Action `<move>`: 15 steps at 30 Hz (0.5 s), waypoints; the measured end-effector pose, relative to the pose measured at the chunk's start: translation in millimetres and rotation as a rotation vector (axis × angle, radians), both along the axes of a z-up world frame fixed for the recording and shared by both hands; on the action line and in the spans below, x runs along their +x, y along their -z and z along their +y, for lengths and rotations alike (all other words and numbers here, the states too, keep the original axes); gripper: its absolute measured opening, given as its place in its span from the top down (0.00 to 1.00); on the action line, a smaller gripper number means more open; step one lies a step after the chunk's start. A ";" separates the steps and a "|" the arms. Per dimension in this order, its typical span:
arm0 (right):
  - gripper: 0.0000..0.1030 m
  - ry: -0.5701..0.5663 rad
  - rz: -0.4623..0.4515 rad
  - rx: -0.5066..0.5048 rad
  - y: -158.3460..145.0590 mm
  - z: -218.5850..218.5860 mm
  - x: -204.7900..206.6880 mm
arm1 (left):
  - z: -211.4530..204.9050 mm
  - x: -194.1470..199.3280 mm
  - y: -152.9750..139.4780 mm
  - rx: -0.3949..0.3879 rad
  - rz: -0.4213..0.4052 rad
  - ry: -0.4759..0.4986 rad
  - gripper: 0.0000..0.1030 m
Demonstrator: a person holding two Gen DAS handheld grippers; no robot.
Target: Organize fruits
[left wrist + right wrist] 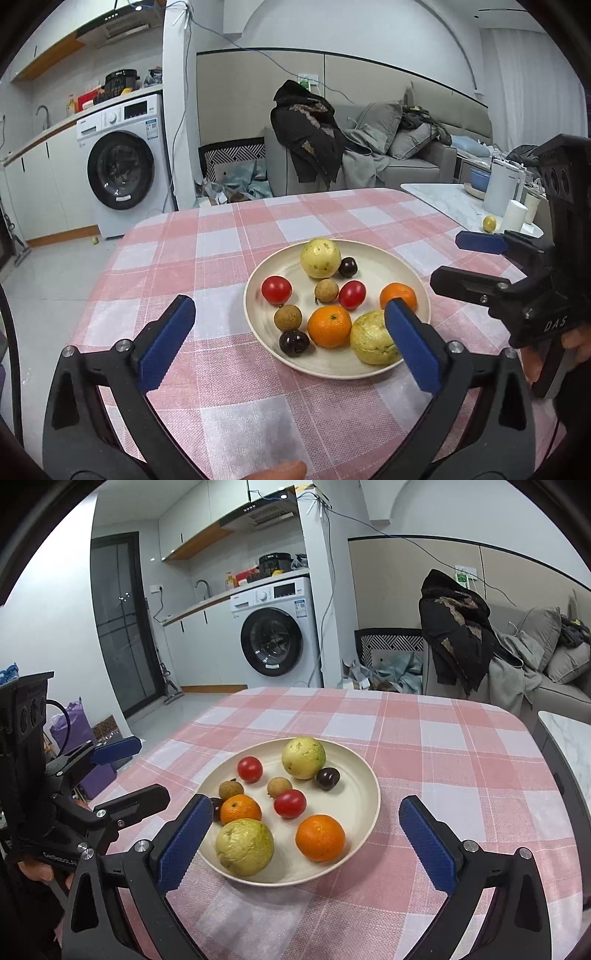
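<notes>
Fruits sit together on a cream plate (369,258) in the middle of my table, which has a pink checked cloth (229,236). My left gripper (290,338) hangs near the plate's left side, its blue fingers wide apart and holding nothing. On the plate I see a red tomato (276,289) at the left, two brown longans, a dark cherry (294,343) at the near edge, an orange (329,326), a yellow guava (320,257) at the far side, and another guava (371,338) near me. My right gripper (308,836) hangs near the plate's right side, fingers wide apart too, gripping nothing.
</notes>
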State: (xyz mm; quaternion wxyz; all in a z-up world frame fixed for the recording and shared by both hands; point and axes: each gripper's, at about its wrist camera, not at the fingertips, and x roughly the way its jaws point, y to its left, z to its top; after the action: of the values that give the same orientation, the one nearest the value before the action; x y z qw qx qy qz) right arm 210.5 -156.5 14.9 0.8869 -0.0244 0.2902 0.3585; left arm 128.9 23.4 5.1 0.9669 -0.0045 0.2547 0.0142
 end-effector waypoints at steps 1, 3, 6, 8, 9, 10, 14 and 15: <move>0.00 -0.003 -0.002 0.005 -0.2 -0.9 -1.6 | -2.1 -4.3 -1.3 -0.002 -0.007 0.002 0.01; 0.00 -0.008 -0.009 0.011 0.1 -4.1 -6.7 | -5.2 -13.2 -1.3 -0.004 -0.027 0.012 0.01; 0.00 -0.009 -0.027 0.014 0.2 -8.3 -14.2 | -11.6 -22.1 2.2 0.024 -0.030 0.011 0.01; 0.00 -0.006 -0.038 0.019 0.8 -11.3 -16.9 | -13.9 -26.6 6.2 0.027 -0.024 0.008 0.01; 0.00 -0.003 -0.040 0.019 1.4 -12.6 -17.8 | -14.2 -27.8 8.2 0.019 -0.017 0.006 0.01; 0.00 -0.002 -0.041 0.022 1.8 -13.7 -18.7 | -14.7 -28.6 10.1 0.012 -0.012 0.006 0.01; 0.00 0.003 -0.058 0.027 4.8 -18.1 -21.8 | -16.0 -32.9 13.6 0.002 -0.021 -0.003 0.01; 0.00 0.004 -0.065 0.025 4.6 -18.2 -23.0 | -15.5 -34.6 12.7 -0.003 -0.035 -0.008 0.01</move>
State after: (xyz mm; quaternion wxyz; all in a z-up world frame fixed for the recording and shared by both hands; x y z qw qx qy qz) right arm 187.5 -174.7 10.3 0.8970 -0.0244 0.2566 0.3592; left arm 94.3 7.9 -7.6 0.9711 -0.0070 0.2378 0.0176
